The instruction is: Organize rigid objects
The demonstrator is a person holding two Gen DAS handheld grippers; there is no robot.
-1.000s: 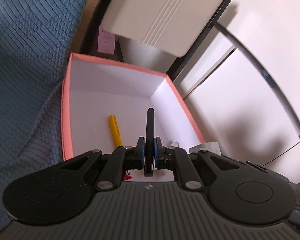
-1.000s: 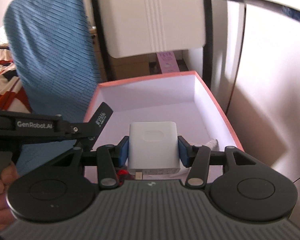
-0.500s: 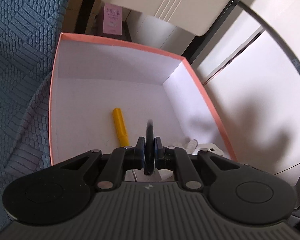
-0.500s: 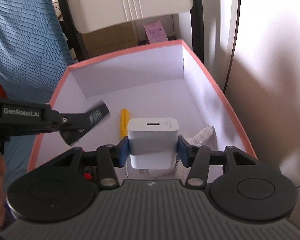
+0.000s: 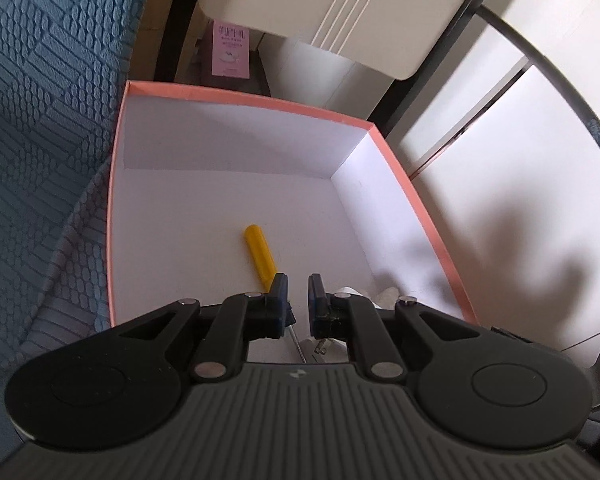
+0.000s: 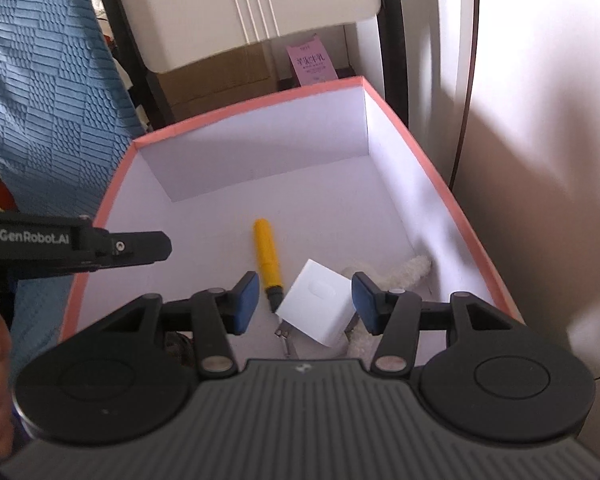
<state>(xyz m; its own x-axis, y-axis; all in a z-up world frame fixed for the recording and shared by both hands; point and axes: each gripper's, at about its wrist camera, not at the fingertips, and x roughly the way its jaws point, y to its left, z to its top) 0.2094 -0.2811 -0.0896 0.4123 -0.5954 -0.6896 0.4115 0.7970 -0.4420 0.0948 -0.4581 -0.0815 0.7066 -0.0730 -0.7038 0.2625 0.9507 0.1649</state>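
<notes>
A pink-rimmed white box [image 5: 118,184] [image 6: 452,196] lies below both grippers. In it lie a yellow-handled screwdriver [image 5: 260,252] [image 6: 268,254] and a white charger plug [image 6: 316,308], tilted on a white fluffy item [image 6: 412,266]. My left gripper [image 5: 298,296] is open a little and empty above the box's near end; the black pen is out of sight. My right gripper [image 6: 304,300] is open and empty, its blue pads [image 6: 246,300] either side of the charger and above it. The left gripper's body [image 6: 72,246] shows at the left of the right wrist view.
Blue textured fabric [image 5: 40,120] lies left of the box. A white chair seat [image 6: 252,8] and black frame stand behind it, with a pink carton [image 5: 230,50] and cardboard box [image 6: 216,76] beneath. White table surface [image 5: 500,200] lies on the right.
Both grippers moved over the box and opened. The left let go of the black pen, which is gone from view. The right let go of the white charger, which now lies in the box.
</notes>
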